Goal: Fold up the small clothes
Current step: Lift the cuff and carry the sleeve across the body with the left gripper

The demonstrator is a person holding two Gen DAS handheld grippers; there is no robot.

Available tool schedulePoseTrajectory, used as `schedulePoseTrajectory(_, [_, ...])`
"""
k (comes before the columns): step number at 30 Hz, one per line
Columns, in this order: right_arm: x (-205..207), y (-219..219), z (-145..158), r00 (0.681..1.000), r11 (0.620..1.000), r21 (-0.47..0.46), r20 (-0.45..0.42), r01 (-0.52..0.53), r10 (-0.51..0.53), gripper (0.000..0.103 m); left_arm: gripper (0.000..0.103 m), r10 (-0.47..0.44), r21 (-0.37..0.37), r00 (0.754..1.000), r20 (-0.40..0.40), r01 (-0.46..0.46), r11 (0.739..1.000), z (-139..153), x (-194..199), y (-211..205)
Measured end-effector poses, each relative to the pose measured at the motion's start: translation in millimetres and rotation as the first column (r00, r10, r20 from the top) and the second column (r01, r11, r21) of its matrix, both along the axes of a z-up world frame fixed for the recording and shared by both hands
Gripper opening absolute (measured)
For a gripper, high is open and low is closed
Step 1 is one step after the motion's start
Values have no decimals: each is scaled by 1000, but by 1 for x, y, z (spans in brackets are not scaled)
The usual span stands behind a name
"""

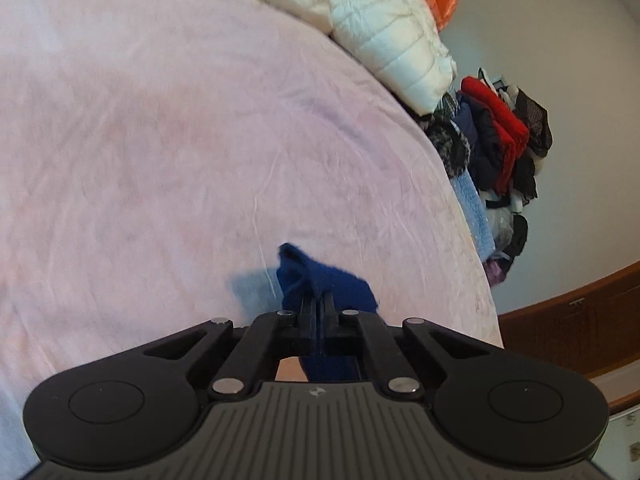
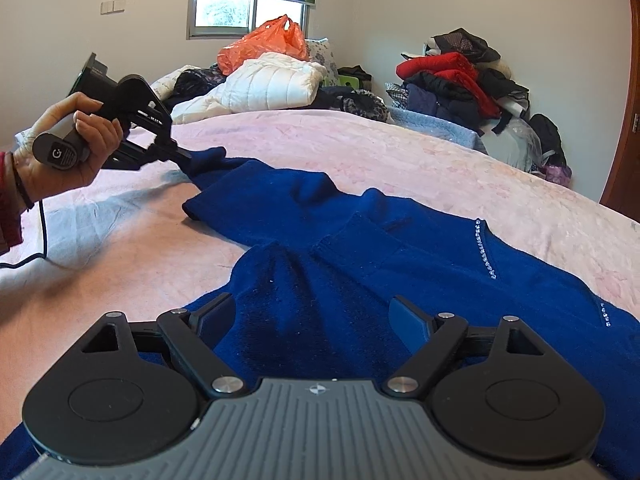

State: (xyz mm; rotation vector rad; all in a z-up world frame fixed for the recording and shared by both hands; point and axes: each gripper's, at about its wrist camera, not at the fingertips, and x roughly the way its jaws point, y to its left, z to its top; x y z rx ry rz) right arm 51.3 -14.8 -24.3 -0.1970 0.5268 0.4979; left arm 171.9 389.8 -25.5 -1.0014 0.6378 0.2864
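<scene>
A dark blue sweater (image 2: 360, 248) with small rhinestones lies spread on the pink bedcover (image 2: 120, 248). My left gripper (image 1: 317, 300) is shut on the end of one sleeve (image 1: 320, 276), which bunches up past the fingertips. In the right wrist view a hand holds that left gripper (image 2: 186, 156) at the left, and the sleeve end (image 2: 210, 158) is lifted a little off the bed. My right gripper (image 2: 316, 316) stands open low over the sweater's body, with blue cloth between its wide-apart fingers; the pads do not press it.
White padded jackets (image 2: 272, 84) and an orange plastic bag (image 2: 264, 44) lie at the bed's far end. A heap of dark and red clothes (image 2: 460, 76) is piled by the wall at the right. A brown wooden door (image 2: 626, 120) stands at the far right.
</scene>
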Motion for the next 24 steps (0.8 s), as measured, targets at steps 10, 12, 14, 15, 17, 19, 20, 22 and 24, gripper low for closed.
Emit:
schedulePoseTrajectory(10, [2,-3,2,1000,1000,18,-2,8,-8,86,1,240,331,963,119,-266,905,88,-45,38])
schedulePoseTrajectory(12, [0,0,4,1000,1000,3,7,-10,10,86,1,274,395,953,129,-303,867,94,-53,41])
schedulePoseTrajectory(14, [-5,7,6,999,999,-20,21,-37,38,87,1,314,424,942,116,-333,842,93,-57,48])
schedulePoseTrajectory(15, [-8,10,7,998,998,-32,25,-56,57,88,1,319,433,943,96,-328,840,88,-56,54])
schedulePoseTrajectory(17, [-10,18,4,996,995,-64,14,-82,83,92,2,332,430,943,36,-315,846,73,-53,63])
schedulePoseTrajectory(19, [-10,24,-2,997,991,-103,-7,-83,82,92,2,311,406,950,-16,-278,870,55,-50,71])
schedulePoseTrajectory(20, [-9,26,-4,997,990,-118,-16,-81,80,92,3,320,388,947,-32,-283,877,46,-51,75])
schedulePoseTrajectory(22, [-9,27,-8,997,988,-132,-28,-79,75,92,7,317,340,947,-56,-281,898,32,-57,83])
schedulePoseTrajectory(24, [-9,24,-9,997,989,-127,-33,-80,76,92,19,320,280,944,-82,-287,916,23,-65,90])
